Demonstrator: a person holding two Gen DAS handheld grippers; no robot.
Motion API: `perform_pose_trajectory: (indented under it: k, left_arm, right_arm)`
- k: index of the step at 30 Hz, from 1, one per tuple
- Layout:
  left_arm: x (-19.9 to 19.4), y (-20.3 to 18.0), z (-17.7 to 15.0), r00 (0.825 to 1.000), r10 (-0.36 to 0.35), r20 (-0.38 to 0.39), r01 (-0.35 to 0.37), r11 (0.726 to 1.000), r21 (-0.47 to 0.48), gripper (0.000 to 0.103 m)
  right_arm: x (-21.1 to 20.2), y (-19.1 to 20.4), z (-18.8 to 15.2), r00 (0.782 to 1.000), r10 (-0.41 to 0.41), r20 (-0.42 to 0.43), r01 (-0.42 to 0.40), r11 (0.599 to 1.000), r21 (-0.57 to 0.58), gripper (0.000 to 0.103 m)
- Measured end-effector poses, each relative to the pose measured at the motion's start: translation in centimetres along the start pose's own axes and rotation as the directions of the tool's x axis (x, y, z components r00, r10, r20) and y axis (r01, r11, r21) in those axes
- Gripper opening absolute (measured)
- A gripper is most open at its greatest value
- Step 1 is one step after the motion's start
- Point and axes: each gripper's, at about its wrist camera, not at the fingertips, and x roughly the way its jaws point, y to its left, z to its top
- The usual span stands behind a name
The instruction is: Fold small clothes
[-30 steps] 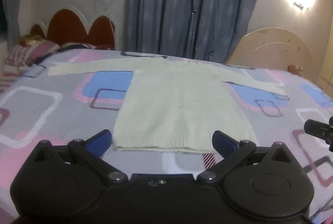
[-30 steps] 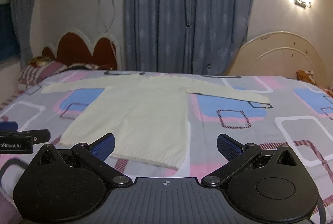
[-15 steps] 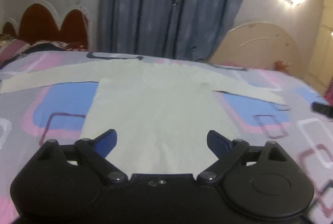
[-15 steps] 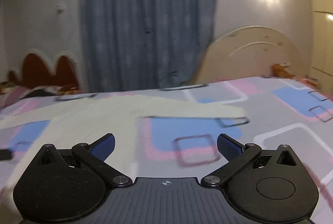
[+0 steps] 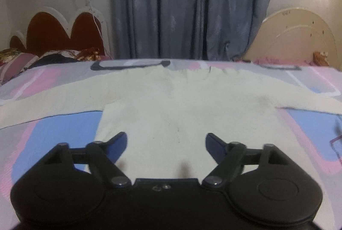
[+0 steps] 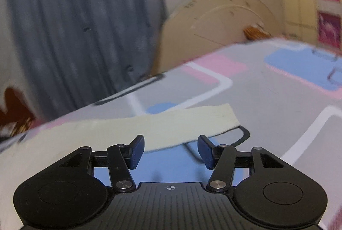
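A pale cream long-sleeved sweater (image 5: 181,106) lies flat on the bed, both sleeves spread sideways, collar at the far side. My left gripper (image 5: 165,144) is open and empty, low over the sweater's body. In the right wrist view the sweater's right sleeve (image 6: 181,123) lies across the sheet, its cuff end to the right. My right gripper (image 6: 171,151) is open and empty, just short of the sleeve's near edge, close to the sheet.
The bedsheet (image 5: 53,134) is grey with pink, blue and white rounded squares. Pillows (image 5: 21,61) and a red headboard (image 5: 57,31) stand at the far left, grey curtains (image 5: 188,5) behind, a cream headboard (image 6: 213,27) at the far right.
My left gripper moved forward over the sweater toward its collar. My right gripper swung right and down to the right sleeve, and its jaws narrowed somewhat.
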Motion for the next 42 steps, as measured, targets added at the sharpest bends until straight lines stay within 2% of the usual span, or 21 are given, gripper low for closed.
perform_pose_trajectory:
  k: [5,9,10,11,13,14,16,18,19,20,21,25,27,30,31,33,36,42]
  left_arm:
    - [3.1,0.1,-0.1,0.999,-0.011,-0.05,0.011,1.0,0.003,0.069]
    - [5.2,-0.2,0.1,0.997,-0.02,-0.075,0.021,1.0,0.006,0.069]
    - [5.7,-0.3,0.3,0.997,-0.019,-0.08,0.02,1.0,0.007,0.069]
    - [6.2,-0.3,0.3,0.996,-0.019,-0.084,0.02,1.0,0.006,0.069]
    - [6.8,-0.4,0.6,0.996,-0.022,-0.091,0.023,1.0,0.001,0.069]
    - [6.9,-0.4,0.8,0.996,-0.022,-0.09,0.022,1.0,0.001,0.069]
    - [7.1,-0.1,1.2,0.997,-0.017,-0.082,0.017,1.0,0.007,0.069]
    - [7.3,0.5,1.4,0.997,-0.006,-0.08,0.007,1.0,0.014,0.069]
    - [7.5,0.9,1.5,0.996,0.0,-0.091,0.002,1.0,0.015,0.069]
    - [7.7,1.2,1.6,0.995,0.003,-0.103,-0.002,1.0,0.013,0.069]
    - [7.8,1.7,1.8,0.994,0.006,-0.108,-0.005,1.0,0.01,0.069]
    - [7.9,3.4,2.4,0.994,0.012,-0.107,-0.011,1.0,0.005,0.067]
    - [8.2,4.4,2.8,0.993,0.005,-0.114,-0.007,1.0,-0.019,0.059]
    - [9.0,5.3,3.4,0.994,-0.012,-0.107,0.009,0.999,-0.037,0.057]
    - [9.4,5.4,3.6,0.994,-0.027,-0.104,0.023,0.999,-0.041,0.056]
    - [10.1,5.6,4.0,0.993,-0.056,-0.107,0.051,0.997,-0.054,0.047]
    - [10.5,5.6,4.3,0.99,-0.094,-0.101,0.089,0.994,-0.057,0.037]
    - [10.0,7.5,4.4,0.988,-0.127,-0.086,0.117,0.986,-0.121,0.036]
  right_arm:
    - [4.9,-4.9,0.4,0.998,-0.022,-0.055,0.032,0.982,0.187,0.055]
    - [6.4,-7.8,0.7,0.999,0.022,-0.049,-0.007,0.957,0.289,0.05]
    - [6.7,-8.0,1.0,0.998,0.026,-0.049,-0.011,0.957,0.291,0.044]
    - [6.9,-8.2,1.2,0.998,0.021,-0.054,-0.004,0.957,0.289,0.037]
    - [7.5,-8.5,1.7,0.997,0.006,-0.075,0.016,0.958,0.288,0.007]
    - [7.8,-8.7,2.1,0.996,0.002,-0.086,0.022,0.96,0.28,0.003]
    - [7.0,-7.7,2.7,0.997,-0.021,-0.071,0.037,0.973,0.229,0.002]
    - [5.9,-6.6,3.4,0.999,-0.054,0.01,0.052,0.992,0.117,0.002]
    - [6.9,-6.1,3.5,0.996,-0.086,-0.026,0.088,0.992,0.086,0.002]
    - [7.9,-6.3,3.5,0.991,-0.104,-0.083,0.112,0.989,0.092,0.002]
    - [8.3,-6.4,3.3,0.988,-0.111,-0.104,0.121,0.987,0.101,0.002]
    - [7.9,-4.2,3.4,0.993,-0.099,-0.066,0.103,0.993,0.053,0.002]
    - [7.9,-2.2,3.1,0.996,-0.074,-0.056,0.075,0.997,0.019,0.002]
    - [7.4,2.8,2.0,0.999,0.014,-0.05,-0.018,0.997,-0.081,0.002]
    - [7.1,4.6,1.3,0.997,0.05,-0.059,-0.056,0.992,-0.109,0.002]
    - [6.1,9.2,-0.5,0.989,0.127,-0.073,-0.139,0.969,-0.204,0.002]
    - [4.3,16.1,-3.5,0.963,0.248,-0.104,-0.268,0.916,-0.298,0.002]
    - [4.0,28.1,-9.0,0.904,0.389,-0.176,-0.427,0.806,-0.41,0.002]
